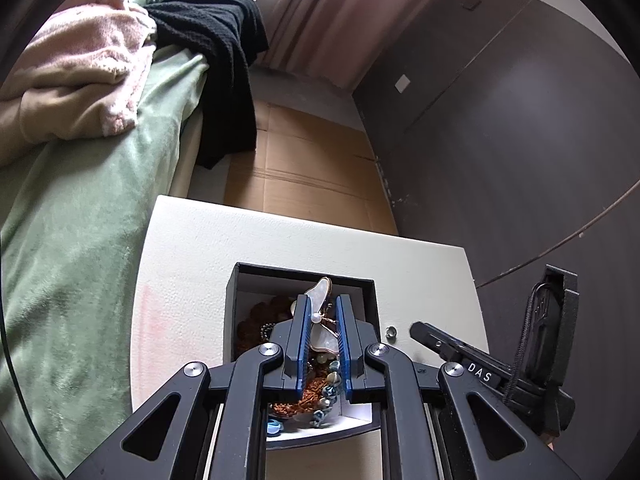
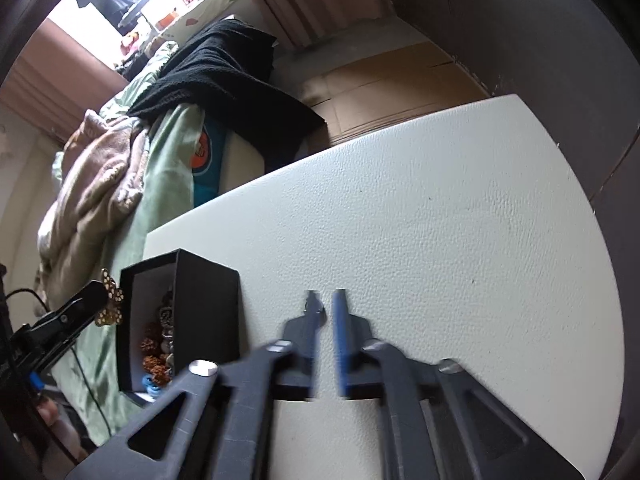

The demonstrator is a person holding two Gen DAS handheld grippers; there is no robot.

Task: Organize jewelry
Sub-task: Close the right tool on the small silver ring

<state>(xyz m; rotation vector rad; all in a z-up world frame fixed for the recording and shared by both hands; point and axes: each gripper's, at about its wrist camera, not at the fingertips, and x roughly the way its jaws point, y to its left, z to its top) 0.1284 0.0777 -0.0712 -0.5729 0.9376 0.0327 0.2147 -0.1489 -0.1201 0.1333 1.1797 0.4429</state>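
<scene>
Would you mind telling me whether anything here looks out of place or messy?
The black box holds beaded jewelry heaped in a tangle, unsorted. One small silver stud lies alone on the white table beside the box.

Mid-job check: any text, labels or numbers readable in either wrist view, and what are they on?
"DAS": white letters on the black body of the right claw, seen from the left wrist view.
Orange patch on the teal fabric by the bed: too blurred to read.
Nothing else readable.
</scene>
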